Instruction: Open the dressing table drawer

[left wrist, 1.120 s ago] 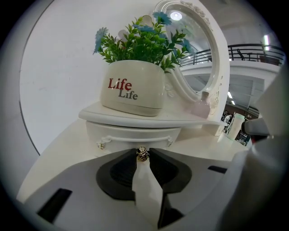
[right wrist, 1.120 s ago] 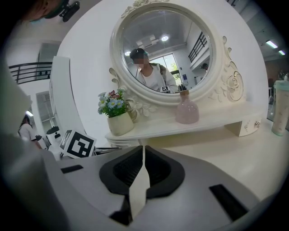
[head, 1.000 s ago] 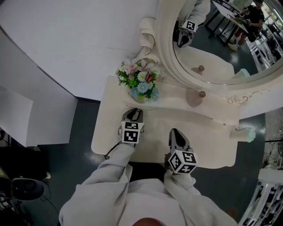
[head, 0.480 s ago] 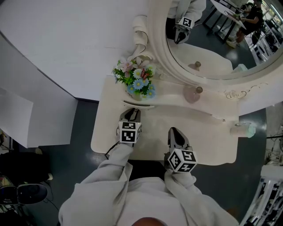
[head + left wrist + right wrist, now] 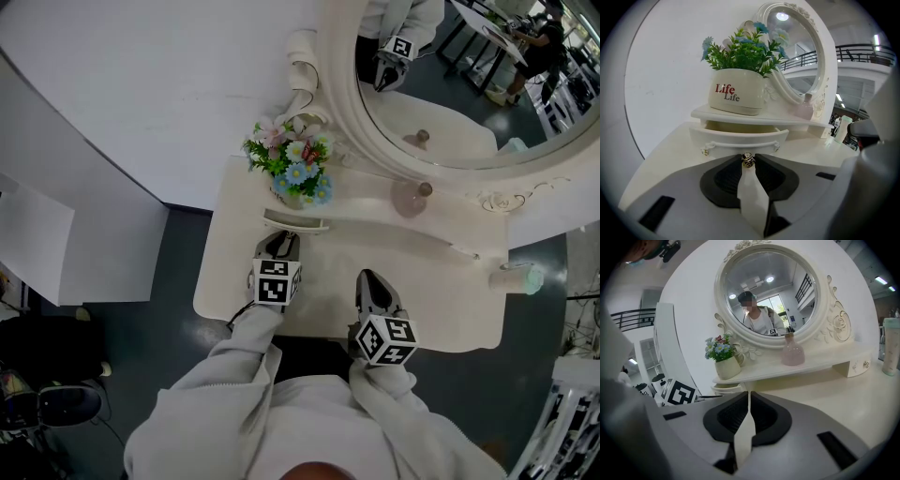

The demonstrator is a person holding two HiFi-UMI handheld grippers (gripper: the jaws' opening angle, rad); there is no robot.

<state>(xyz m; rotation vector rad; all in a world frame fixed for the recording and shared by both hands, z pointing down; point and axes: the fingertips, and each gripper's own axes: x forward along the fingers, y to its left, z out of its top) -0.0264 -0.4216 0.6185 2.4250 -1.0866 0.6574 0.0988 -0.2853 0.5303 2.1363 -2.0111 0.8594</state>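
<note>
Directly ahead of the left tool point(image 5: 747, 162), at the left rear of the surface point(image 5: 441, 300): the drawer point(image 5: 739, 139), tucked under the raised shelf point(image 5: 787, 120) that bears the flower pot point(image 5: 736, 91). Drawer front standing partly out from under that shelf, pale inside showing behind it. Small metal knob point(image 5: 747, 159) pinched at the very tips of the left tool, jaws narrowed onto it, nothing else between them.

Line of the drawer's travel running from the mirror point(image 5: 450, 84) side toward the person, in line with the left tool's own length. Judging from that, a straight draw back toward the body, no sideways pull. Left tool plainly the working one. Right tool point(image 5: 370, 281) off to the right over bare surface, well apart from the drawer, jaws together on nothing.

Open room behind the left tool as far as the surface's front edge and the person's sleeve point(image 5: 246, 352). Grip shallow on a small round knob, so likely to slip if angled. Pink vase point(image 5: 410, 199) and pot up on the shelf, clear of the path.
</note>
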